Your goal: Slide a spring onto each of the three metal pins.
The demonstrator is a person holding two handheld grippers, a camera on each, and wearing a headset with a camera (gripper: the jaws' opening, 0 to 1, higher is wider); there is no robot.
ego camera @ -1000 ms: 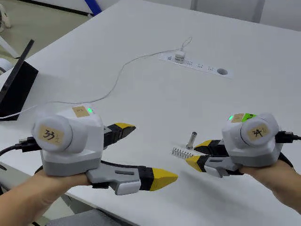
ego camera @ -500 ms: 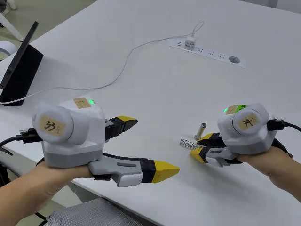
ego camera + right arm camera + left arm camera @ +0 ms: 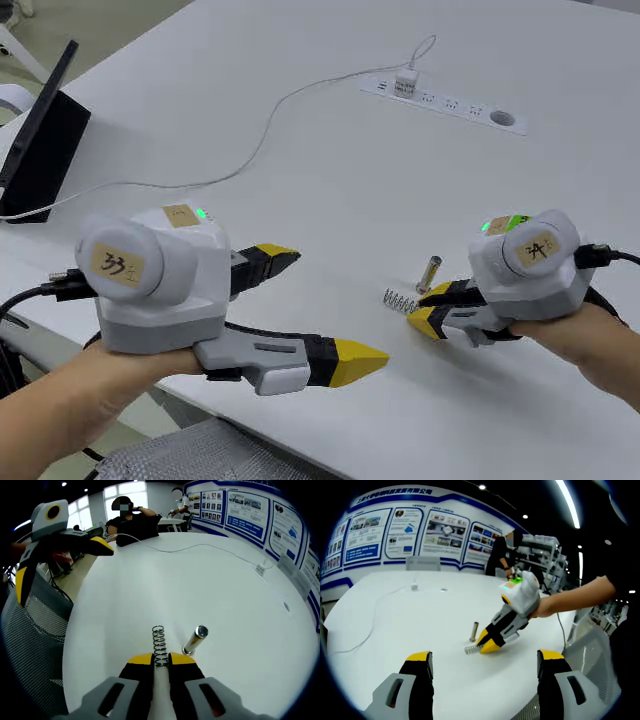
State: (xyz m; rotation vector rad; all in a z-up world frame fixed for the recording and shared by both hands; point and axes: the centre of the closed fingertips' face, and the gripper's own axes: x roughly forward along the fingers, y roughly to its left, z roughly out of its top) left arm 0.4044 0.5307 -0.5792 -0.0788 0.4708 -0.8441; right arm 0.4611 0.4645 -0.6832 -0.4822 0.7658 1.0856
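A small coil spring [image 3: 398, 300] lies on the white table [image 3: 330, 170], with a short metal pin [image 3: 429, 273] just behind it. My right gripper [image 3: 427, 307] is shut on the spring's near end; in the right gripper view the spring [image 3: 160, 646] sticks out from between the yellow tips [image 3: 161, 661], and the pin [image 3: 195, 639] stands just to its right. My left gripper [image 3: 325, 305] hovers wide open to the left, holding nothing. The left gripper view has its own jaws [image 3: 482, 660] apart, with the spring [image 3: 471, 650], pin [image 3: 474, 631] and right gripper [image 3: 492, 642] ahead.
A white power strip [image 3: 455, 102] with a plug and a long white cable [image 3: 250, 160] lies at the back. A black panel [image 3: 40, 150] stands at the table's left edge. A mesh chair [image 3: 190, 455] sits below the near table edge. People stand in the background.
The right gripper's jaws have narrowed from slightly apart to shut on the spring's end. The left gripper stays open in about the same place. The head camera has shifted.
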